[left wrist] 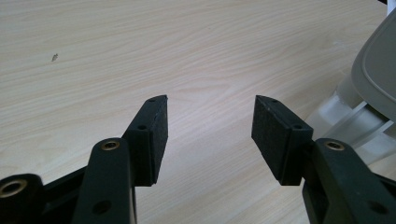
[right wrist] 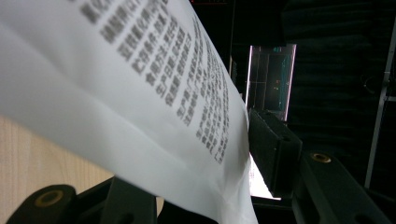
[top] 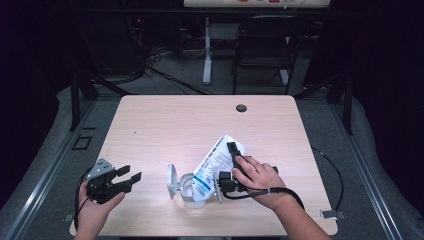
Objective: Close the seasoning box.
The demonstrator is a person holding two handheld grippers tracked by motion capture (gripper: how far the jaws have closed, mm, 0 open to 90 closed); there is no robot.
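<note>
Holding a white printed pouch (top: 216, 161) by its upper edge, the right tool (top: 233, 152) sits just right of centre in the high view, the pouch slanting down-left toward a clear container (top: 191, 191) with a flip lid (top: 171, 181) standing open at the lower middle of the frame. The step in hand looks like emptying or feeding the pouch into that container, its lower end lying at or over the container's mouth; whether anything is passing between them cannot be told. In the right gripper view the pouch (right wrist: 140, 93) crosses the frame from upper left to lower centre, with one black pad (right wrist: 273, 147) pressed to its edge, so the right tool is pinching the pouch. The left tool (top: 120, 178) waits at the lower left of the high view, above the worktop (top: 165, 125), its jaws spread wide with nothing between them; in the left gripper view the container's lid (left wrist: 378, 70) sits at the right edge, near but apart. The next move probably calls for the left tool to steady the container while the right lifts the pouch's far end higher.
</note>
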